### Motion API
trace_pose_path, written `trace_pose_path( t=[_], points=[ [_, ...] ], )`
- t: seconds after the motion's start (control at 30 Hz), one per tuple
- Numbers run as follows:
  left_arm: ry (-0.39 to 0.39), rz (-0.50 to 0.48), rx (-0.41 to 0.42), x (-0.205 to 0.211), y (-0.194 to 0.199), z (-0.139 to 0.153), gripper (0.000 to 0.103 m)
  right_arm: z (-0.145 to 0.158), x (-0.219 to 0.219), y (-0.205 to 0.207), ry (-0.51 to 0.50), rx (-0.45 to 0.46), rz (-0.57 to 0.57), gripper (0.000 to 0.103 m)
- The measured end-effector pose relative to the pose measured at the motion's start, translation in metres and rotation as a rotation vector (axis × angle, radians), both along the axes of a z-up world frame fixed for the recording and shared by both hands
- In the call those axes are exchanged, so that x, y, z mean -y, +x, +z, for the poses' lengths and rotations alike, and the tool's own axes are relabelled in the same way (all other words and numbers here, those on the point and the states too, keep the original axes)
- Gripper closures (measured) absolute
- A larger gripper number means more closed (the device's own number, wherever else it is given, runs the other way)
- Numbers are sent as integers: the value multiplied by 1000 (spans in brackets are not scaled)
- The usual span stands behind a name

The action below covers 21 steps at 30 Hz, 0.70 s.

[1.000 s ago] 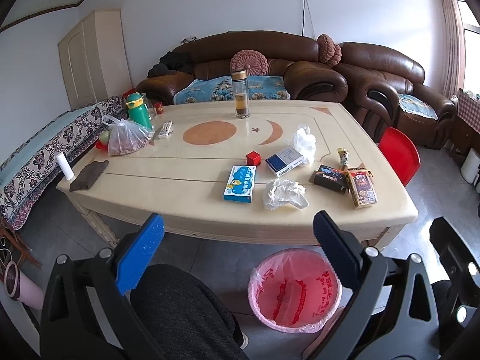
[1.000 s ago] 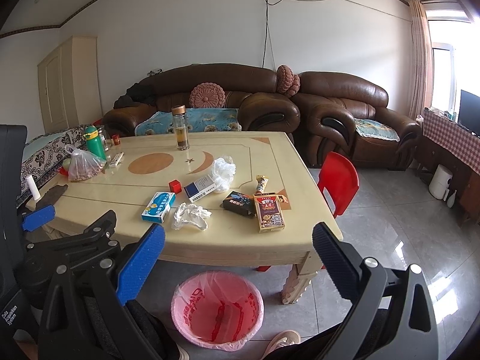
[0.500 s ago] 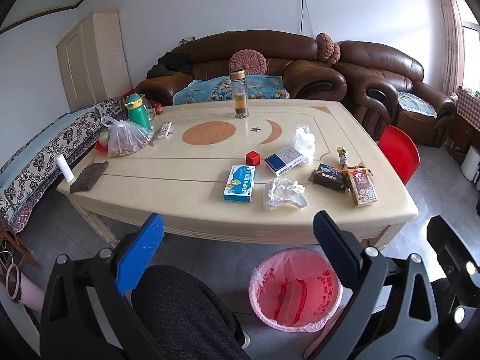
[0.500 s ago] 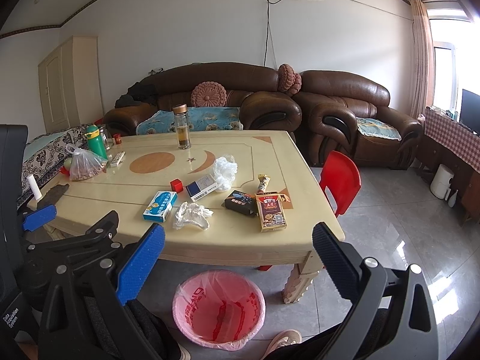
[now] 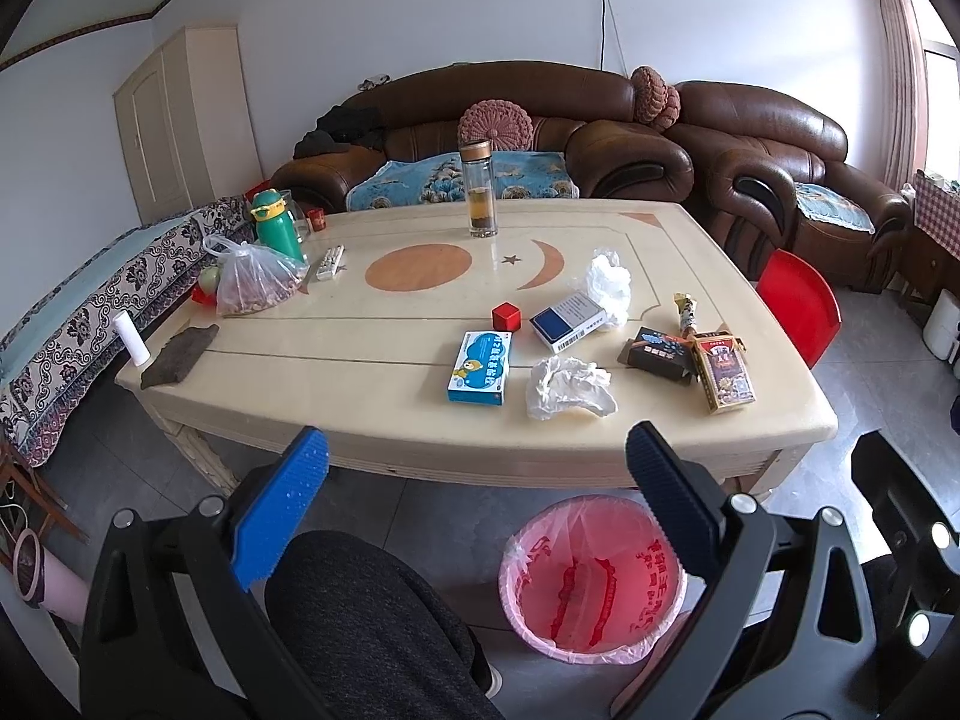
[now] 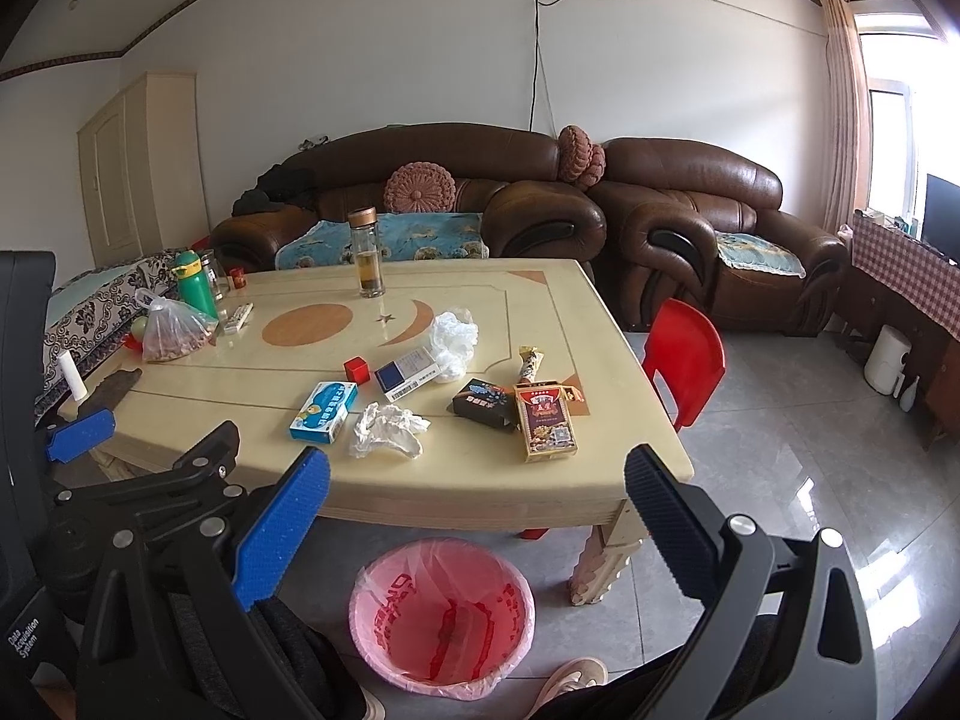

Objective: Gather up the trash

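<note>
Nearest, the left hand-held gripper [image 5: 474,480] and the right hand-held gripper [image 6: 477,495] both hang with jaws spread wide, gripping nothing. On the floor at 6 o'clock stands the pink-lined trash bin [image 5: 591,582], in front of the tabletop [image 5: 372,408]. Beyond it, at 12 o'clock, a crumpled white tissue [image 5: 567,387] lies by the near edge, a blue box [image 5: 482,367] just beside it at 9 o'clock. Farther off sits a white plastic bag [image 5: 609,285].

Beige table [image 5: 372,414]: crumpled tissue [image 5: 567,387], boxes, possibly wrappers; floor: bin [image 5: 591,582].
</note>
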State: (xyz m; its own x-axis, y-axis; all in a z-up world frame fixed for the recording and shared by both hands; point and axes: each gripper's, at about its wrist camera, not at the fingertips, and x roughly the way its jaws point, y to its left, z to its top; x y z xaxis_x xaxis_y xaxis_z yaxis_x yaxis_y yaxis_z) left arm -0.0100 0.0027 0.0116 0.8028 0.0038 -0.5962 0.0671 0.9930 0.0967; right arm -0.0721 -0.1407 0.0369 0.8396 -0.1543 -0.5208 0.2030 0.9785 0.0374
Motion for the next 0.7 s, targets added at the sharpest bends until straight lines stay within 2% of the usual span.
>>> trace_pose_path(
  t=[0.7],
  points=[
    [16, -7, -28, 2, 9, -9, 6, -13, 11, 13, 27, -24, -11, 6]
  ],
)
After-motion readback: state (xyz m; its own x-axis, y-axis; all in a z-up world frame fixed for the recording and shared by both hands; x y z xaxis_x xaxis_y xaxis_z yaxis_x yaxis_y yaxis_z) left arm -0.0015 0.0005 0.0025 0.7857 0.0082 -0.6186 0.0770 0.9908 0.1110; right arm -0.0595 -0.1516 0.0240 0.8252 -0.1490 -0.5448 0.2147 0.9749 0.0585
